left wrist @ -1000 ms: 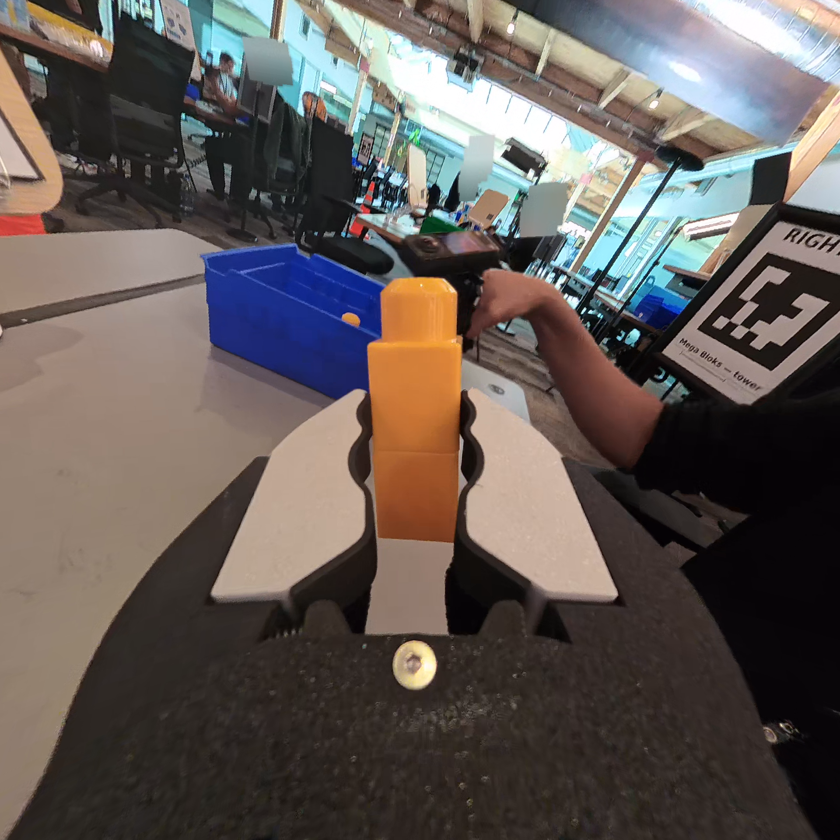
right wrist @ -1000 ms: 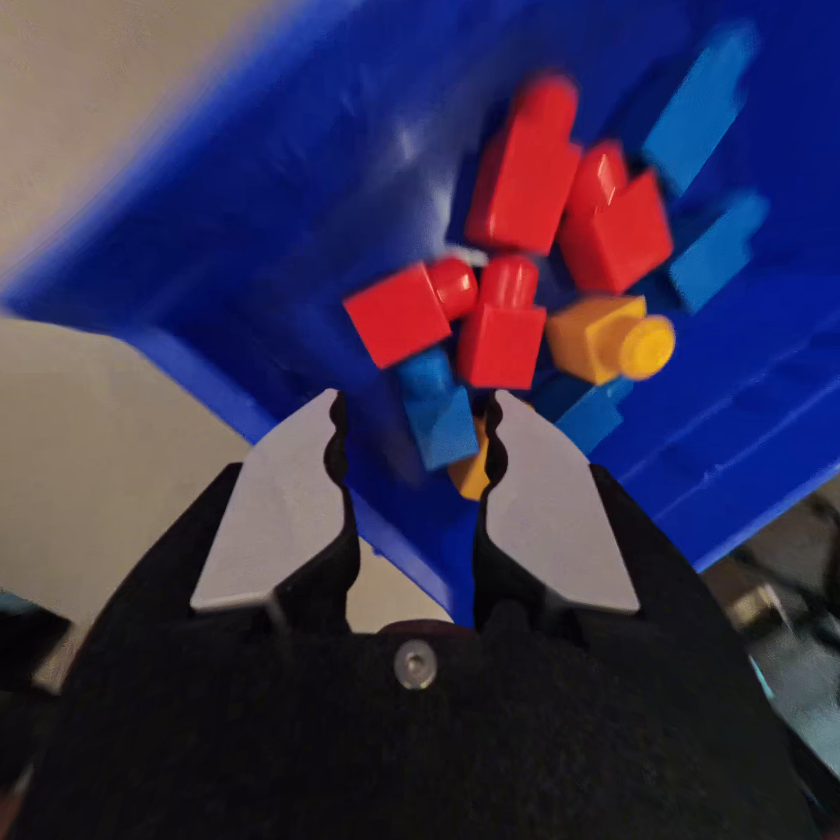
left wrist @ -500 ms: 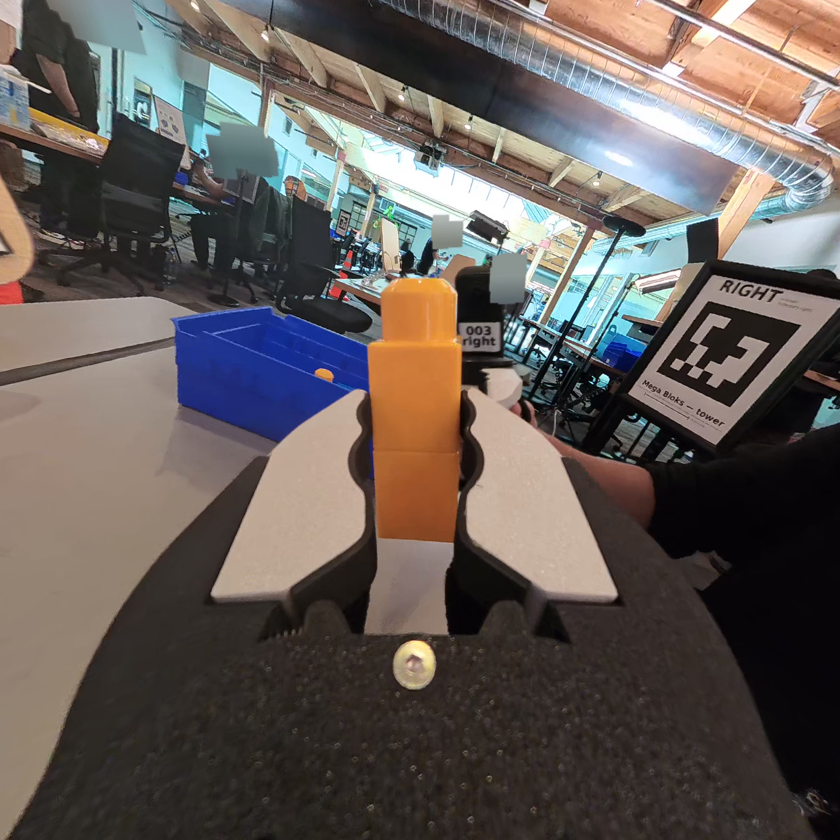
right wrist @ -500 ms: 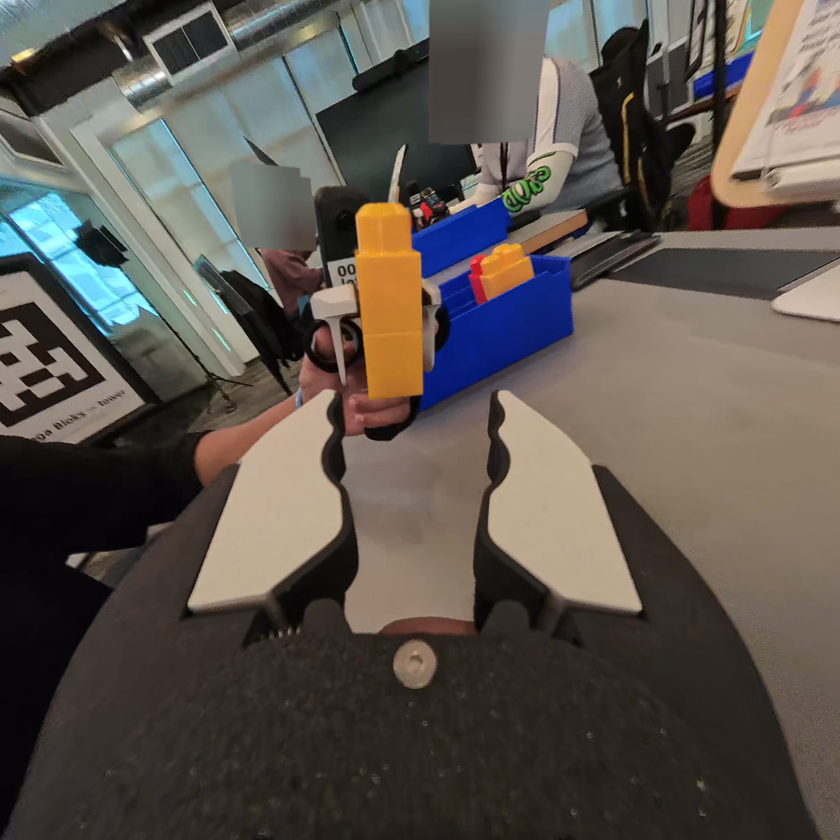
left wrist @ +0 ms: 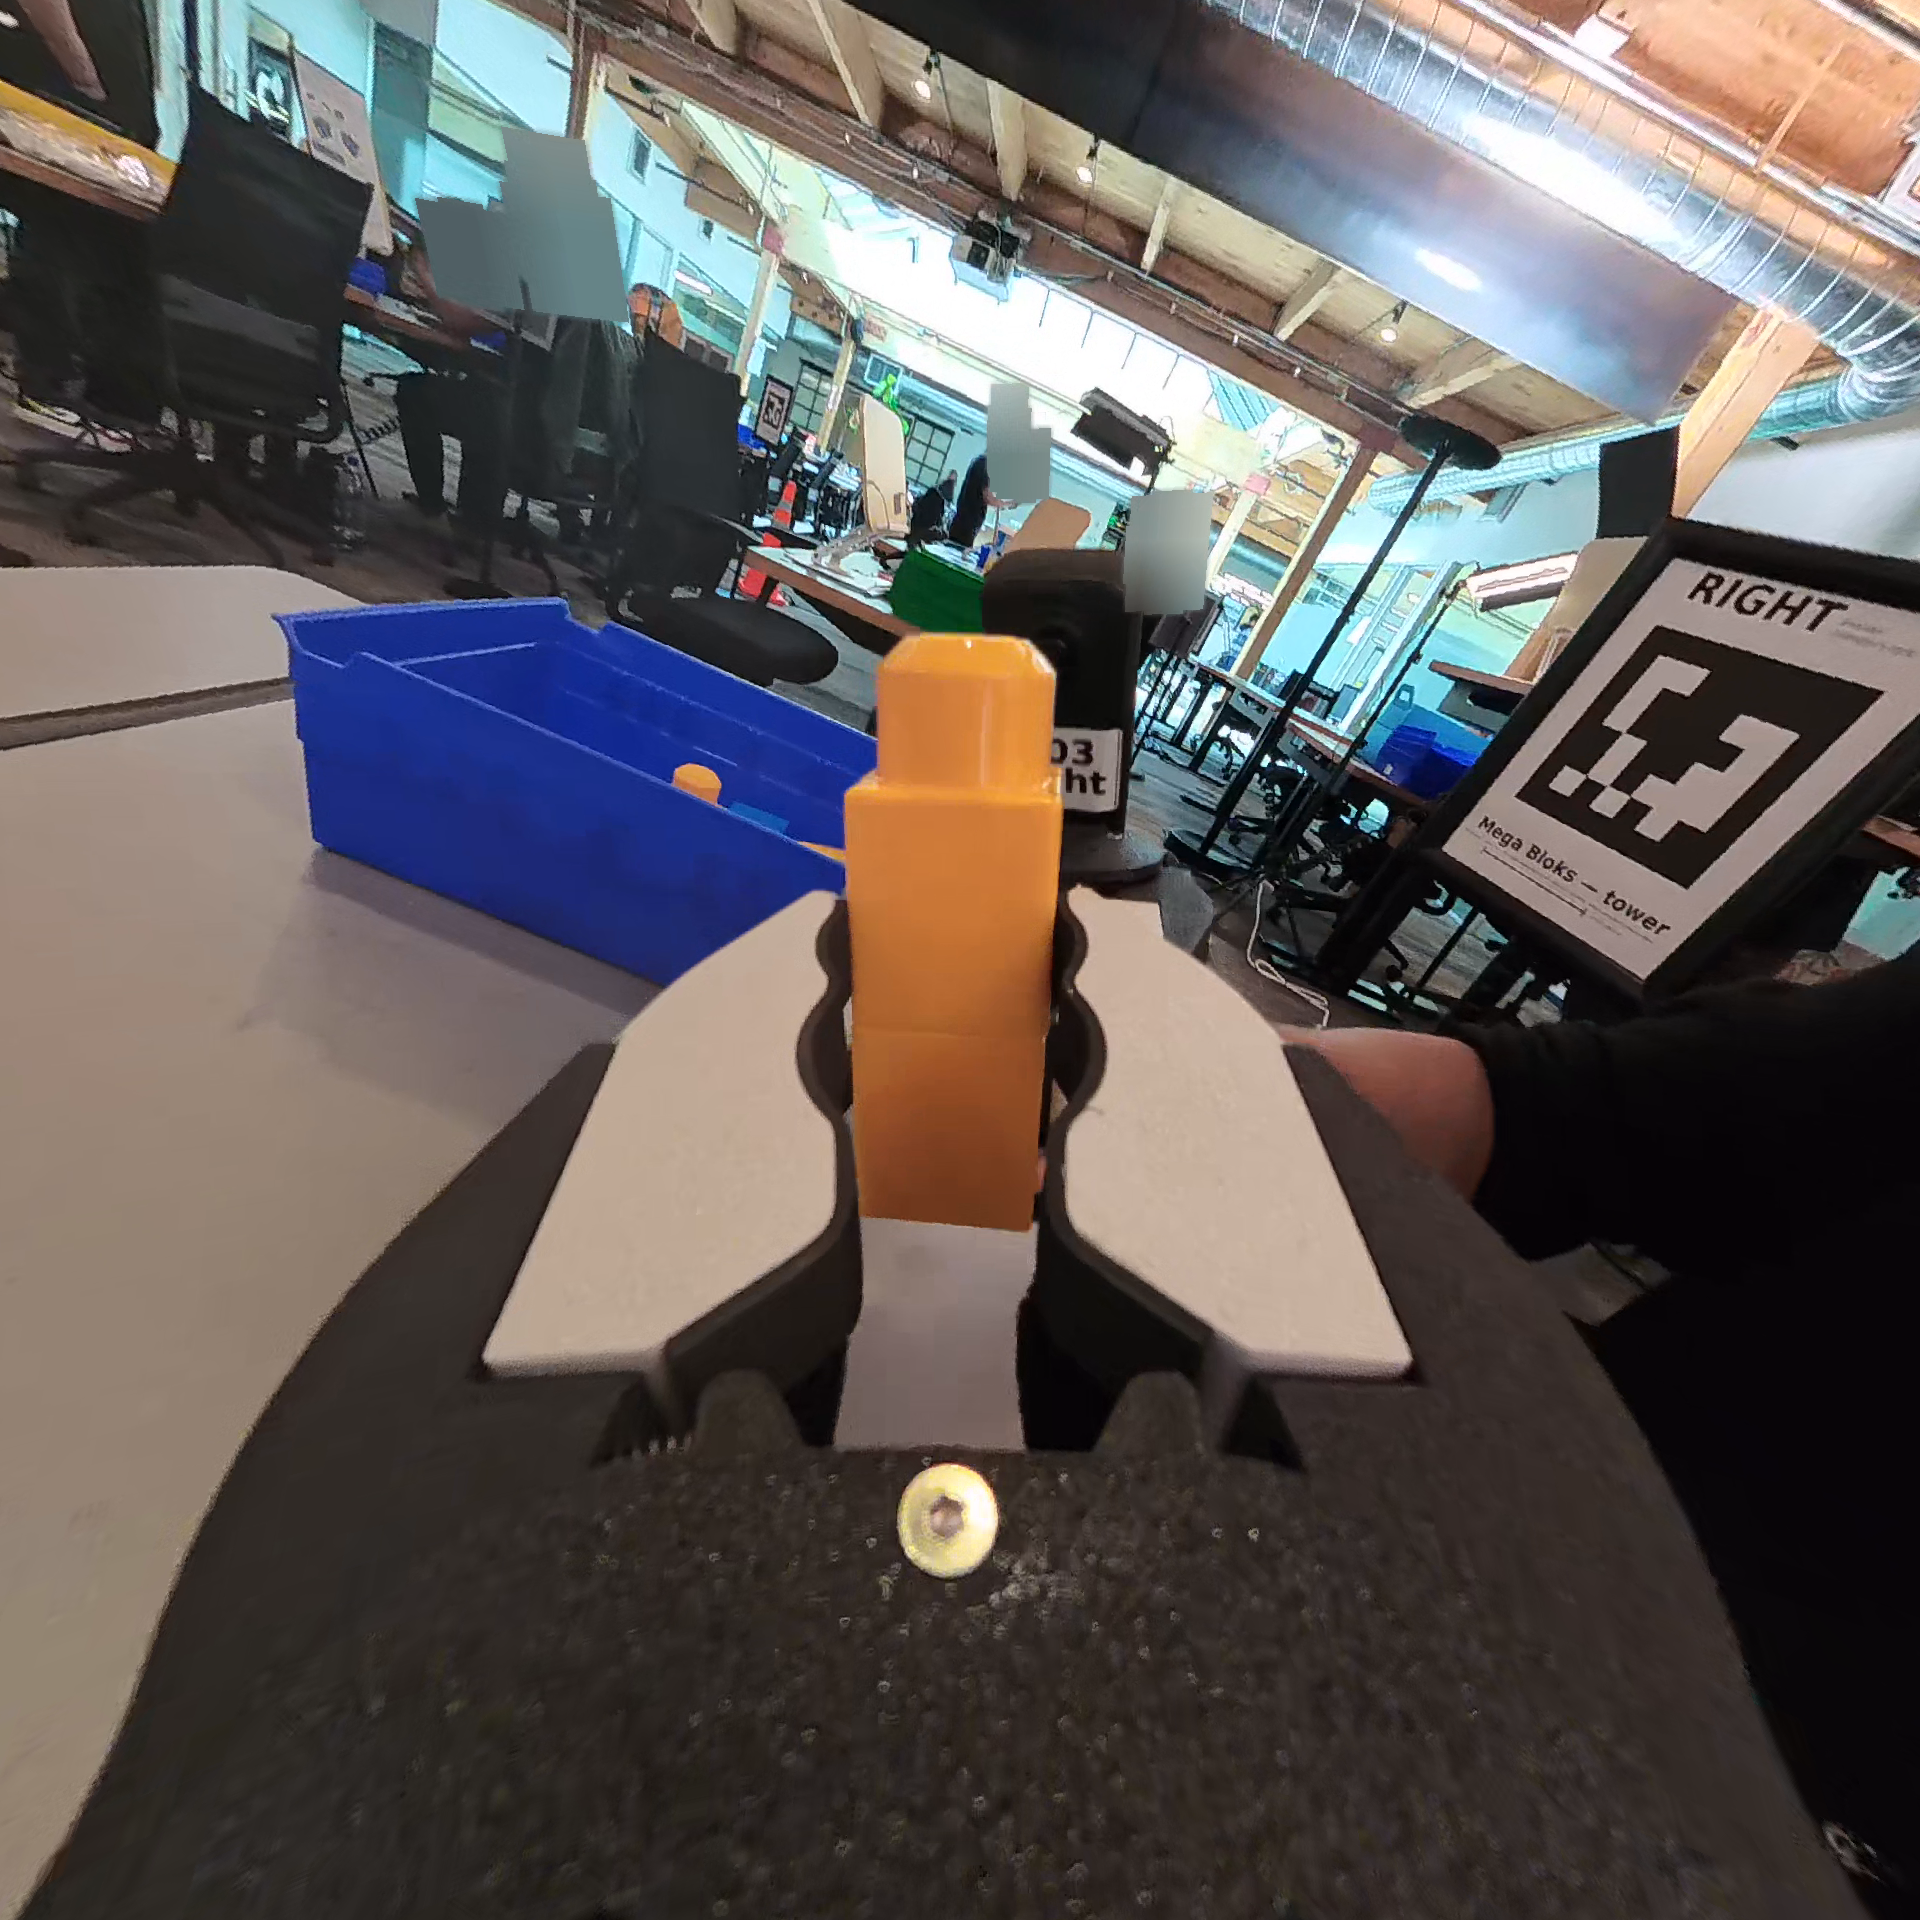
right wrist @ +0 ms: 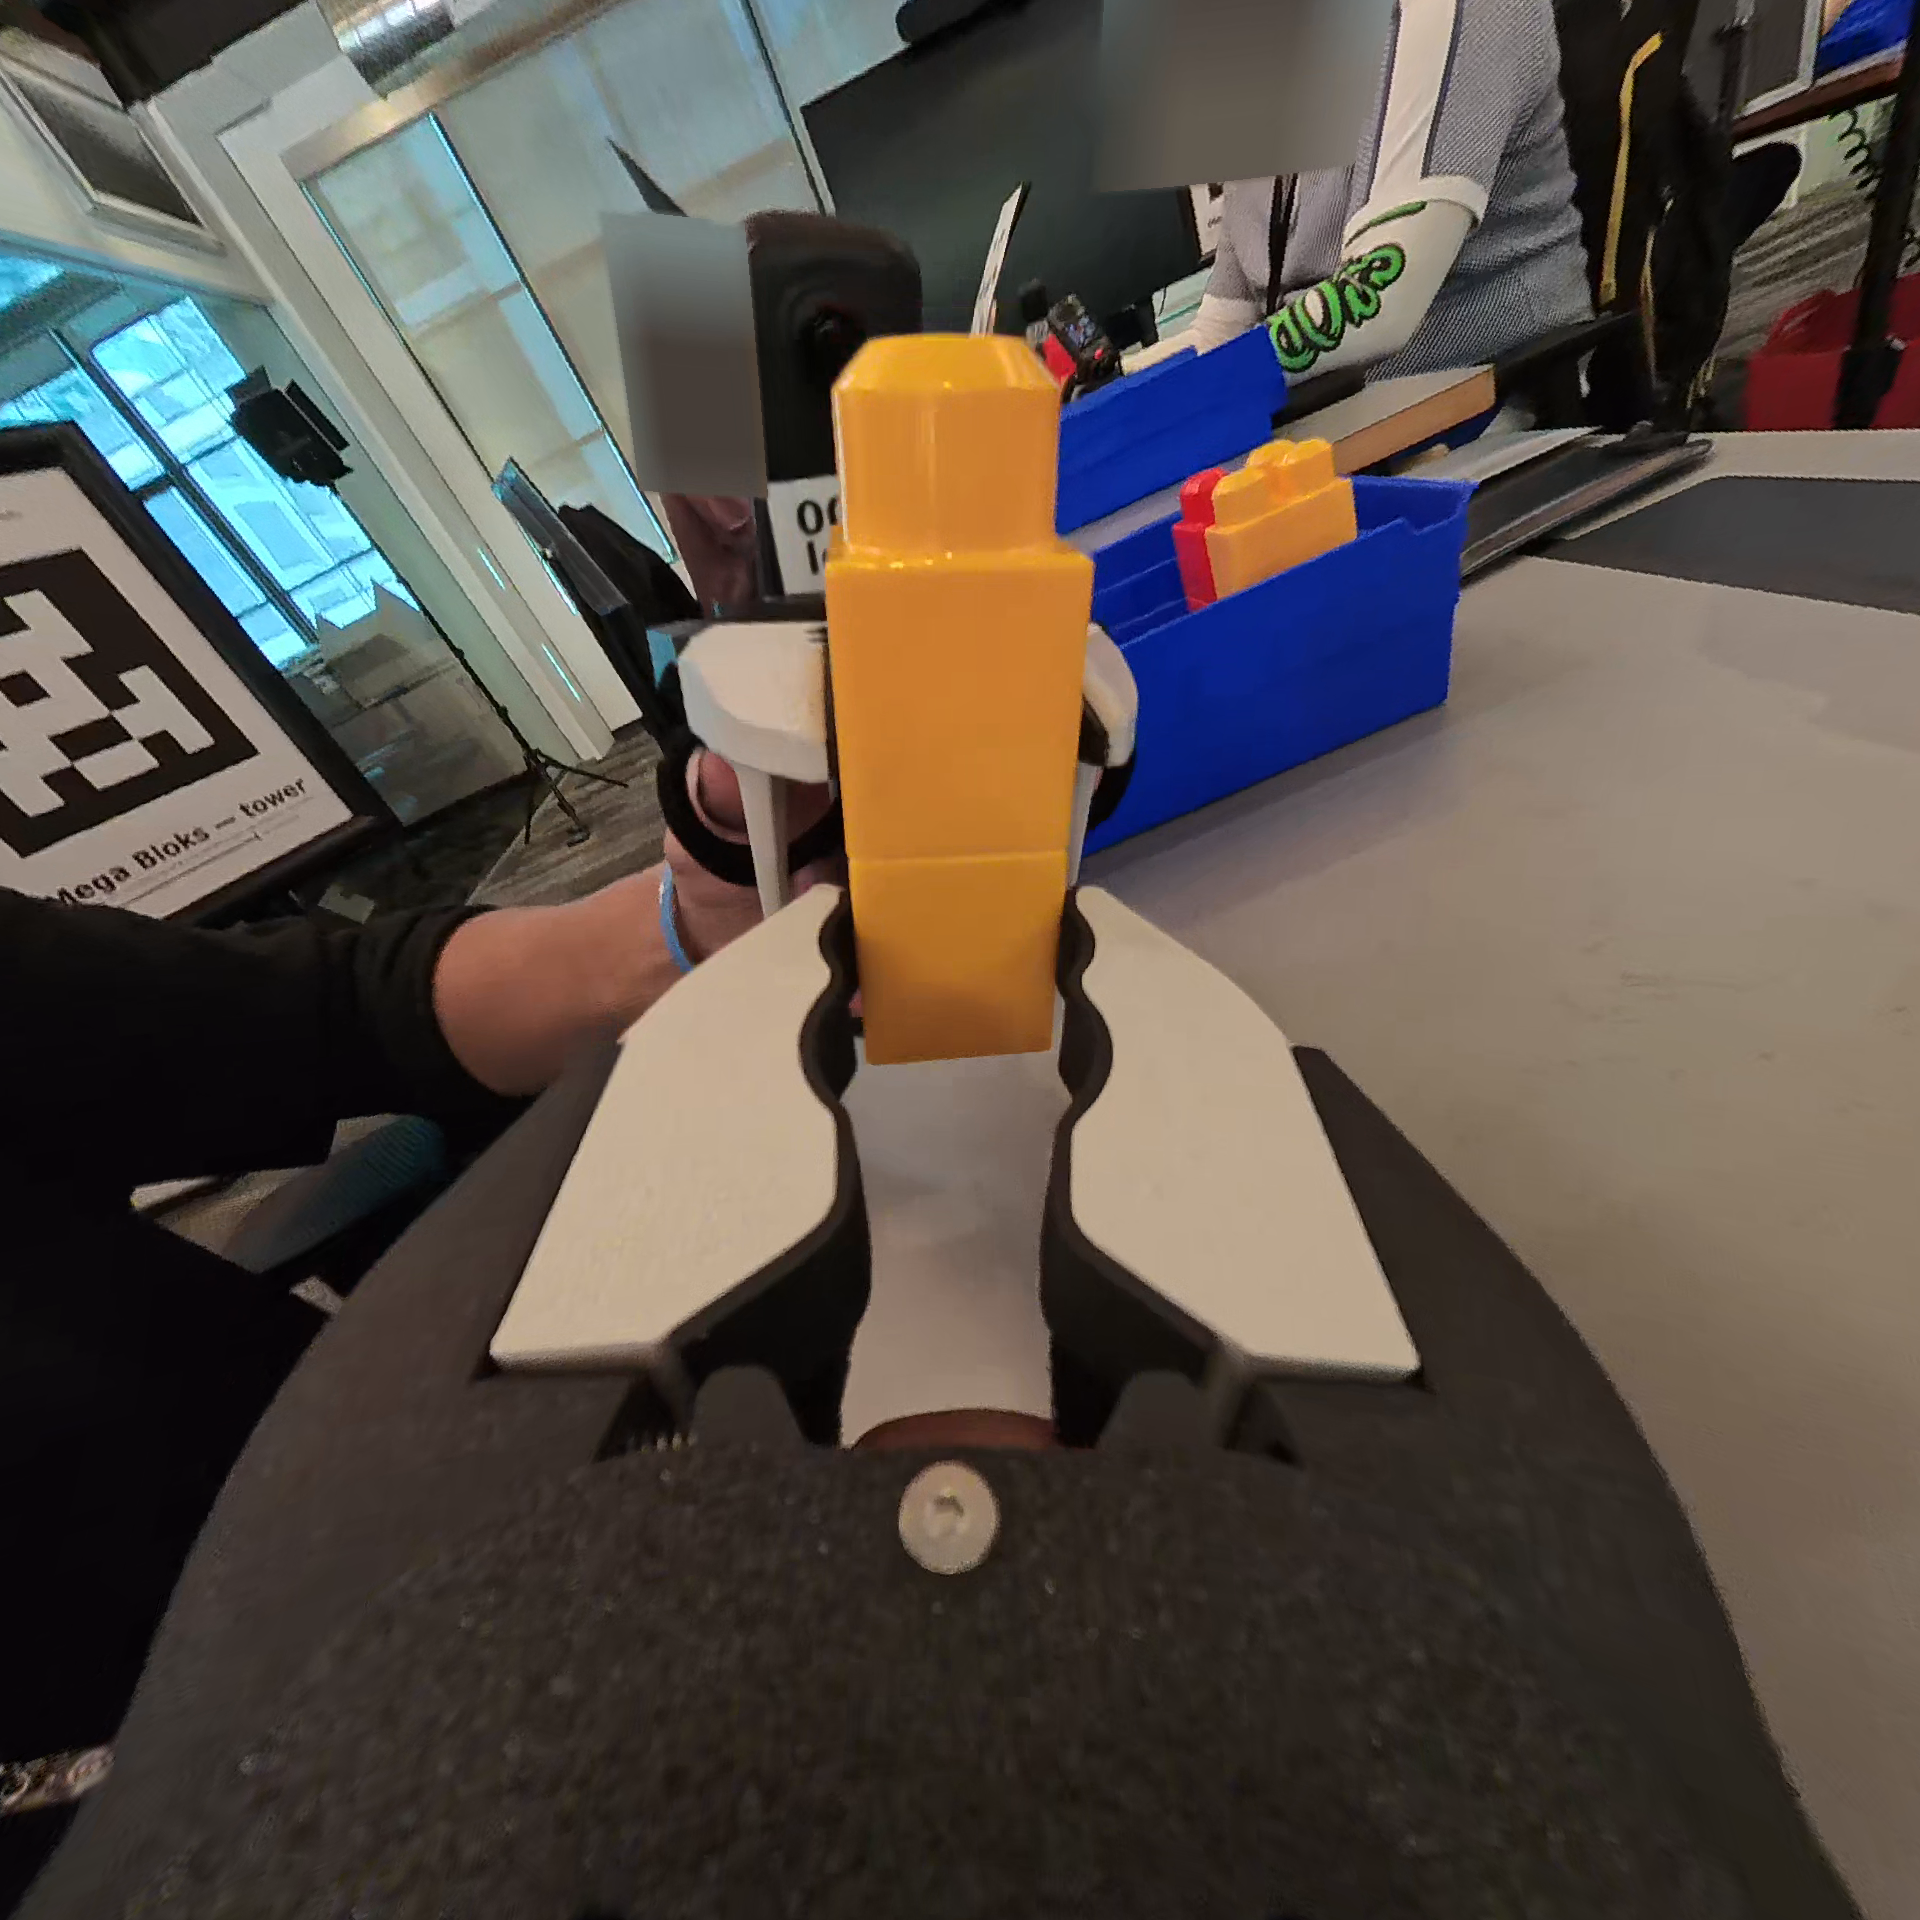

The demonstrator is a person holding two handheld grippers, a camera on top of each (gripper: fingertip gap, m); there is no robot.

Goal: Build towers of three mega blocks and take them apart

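An orange two-block tower (left wrist: pixel 951 894) with a stud on top is held upright above the grey table (left wrist: pixel 156 1039). My left gripper (left wrist: pixel 948 935) is shut on its upper block. In the right wrist view the same tower (right wrist: pixel 956 707) fills the centre. My right gripper (right wrist: pixel 956 914) is closed around the lower orange block (right wrist: pixel 956 966), facing the left gripper (right wrist: pixel 748 707) from the opposite side. The right gripper's white finger (left wrist: pixel 1174 904) and camera body show behind the tower in the left wrist view.
A blue bin (left wrist: pixel 468 748) with loose blocks stands on the table behind the tower. Another blue bin (right wrist: pixel 1299 665) holds a red and an orange block. A marker sign (left wrist: pixel 1683 769) stands at the table's right. A person's sleeve (left wrist: pixel 1714 1143) is at right. The grippers are tip to tip, or close to it.
My right gripper left the blue bin empty, swung round to face the left gripper, came up to the tower and closed on its lower block. The left gripper kept holding the tower.
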